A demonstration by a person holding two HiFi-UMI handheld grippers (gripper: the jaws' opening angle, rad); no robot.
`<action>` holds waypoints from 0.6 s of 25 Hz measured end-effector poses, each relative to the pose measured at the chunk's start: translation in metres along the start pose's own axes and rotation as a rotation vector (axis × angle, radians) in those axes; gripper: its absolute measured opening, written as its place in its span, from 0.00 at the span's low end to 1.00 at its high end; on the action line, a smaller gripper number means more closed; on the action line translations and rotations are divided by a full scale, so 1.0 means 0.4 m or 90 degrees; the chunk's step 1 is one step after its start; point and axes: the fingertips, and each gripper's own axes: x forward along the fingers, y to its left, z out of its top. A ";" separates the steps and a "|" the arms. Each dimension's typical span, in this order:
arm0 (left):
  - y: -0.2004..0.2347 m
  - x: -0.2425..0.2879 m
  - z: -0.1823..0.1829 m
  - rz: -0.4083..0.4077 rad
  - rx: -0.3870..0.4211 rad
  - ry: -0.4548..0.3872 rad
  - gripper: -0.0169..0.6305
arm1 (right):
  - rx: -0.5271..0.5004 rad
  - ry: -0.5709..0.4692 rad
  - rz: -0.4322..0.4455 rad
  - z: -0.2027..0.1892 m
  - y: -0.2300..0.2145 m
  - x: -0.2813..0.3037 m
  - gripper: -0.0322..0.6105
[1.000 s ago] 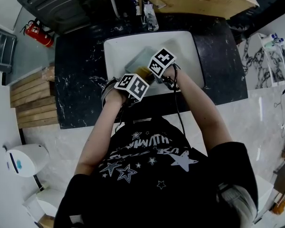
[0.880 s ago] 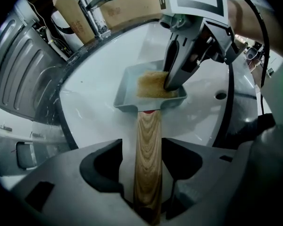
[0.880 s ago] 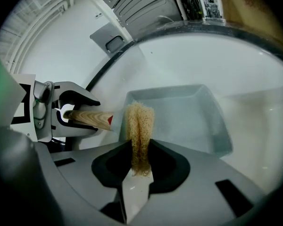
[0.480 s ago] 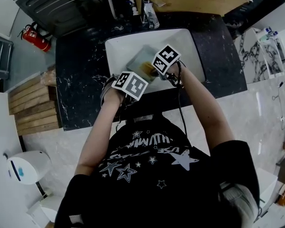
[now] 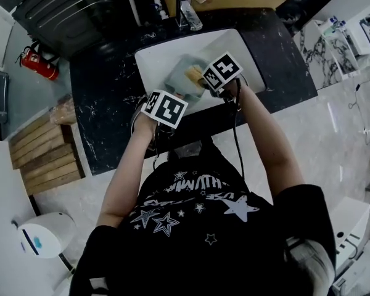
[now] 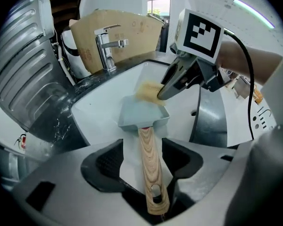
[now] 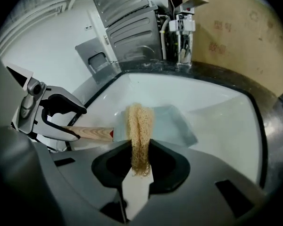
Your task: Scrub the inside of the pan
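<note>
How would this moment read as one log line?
left tool: open around pan handle, not gripping | right tool: shut on scrubber | pan: lying in sink

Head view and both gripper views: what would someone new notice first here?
The square grey pan with its wooden handle, lying in the white sink, draws the eye first. At the pan's edge, the right gripper is shut on a yellow sponge. The left gripper stands open around the handle, its jaws not pressing on it.
</note>
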 end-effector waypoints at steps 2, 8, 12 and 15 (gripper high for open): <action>0.001 -0.017 0.007 -0.011 0.007 -0.022 0.42 | 0.016 -0.025 -0.023 0.005 0.004 -0.019 0.18; 0.022 -0.085 0.036 -0.034 -0.001 -0.087 0.42 | 0.045 -0.082 -0.078 -0.002 0.024 -0.067 0.18; 0.047 -0.109 0.057 -0.034 -0.034 -0.131 0.42 | 0.049 -0.119 -0.115 -0.008 0.031 -0.092 0.18; 0.065 -0.118 0.074 -0.039 -0.070 -0.162 0.41 | 0.047 -0.160 -0.142 -0.002 0.031 -0.110 0.18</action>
